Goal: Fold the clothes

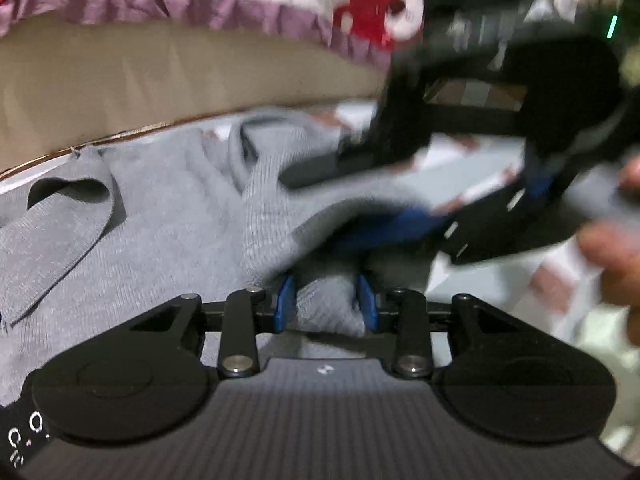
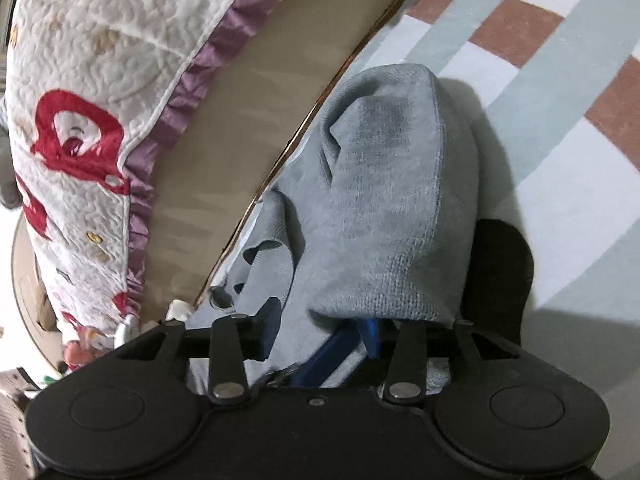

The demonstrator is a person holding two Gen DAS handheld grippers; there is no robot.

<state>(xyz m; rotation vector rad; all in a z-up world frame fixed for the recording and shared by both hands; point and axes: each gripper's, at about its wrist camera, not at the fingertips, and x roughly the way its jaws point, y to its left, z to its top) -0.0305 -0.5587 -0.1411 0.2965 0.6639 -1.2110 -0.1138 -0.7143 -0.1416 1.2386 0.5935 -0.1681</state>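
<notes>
A grey knit garment (image 1: 168, 216) lies rumpled on a checked mat, up against a beige panel. In the left wrist view my left gripper (image 1: 327, 302) has a bunched fold of this garment pinched between its blue pads (image 1: 286, 300). My right gripper (image 1: 316, 210) reaches in from the right, blurred, with its fingers at the same fabric. In the right wrist view a thick fold of the grey garment (image 2: 392, 208) drapes over the right gripper (image 2: 320, 332). Its fingers stand apart; the fold rests on the right-hand blue finger (image 2: 372, 336) and is not pinched.
A white quilt with red shapes and a purple ruffle (image 2: 92, 92) hangs over the beige panel (image 2: 248, 120) along the garment's far edge. The pale blue, white and brown checked mat (image 2: 540, 92) spreads to the right. A person's hand (image 1: 616, 256) holds the right gripper.
</notes>
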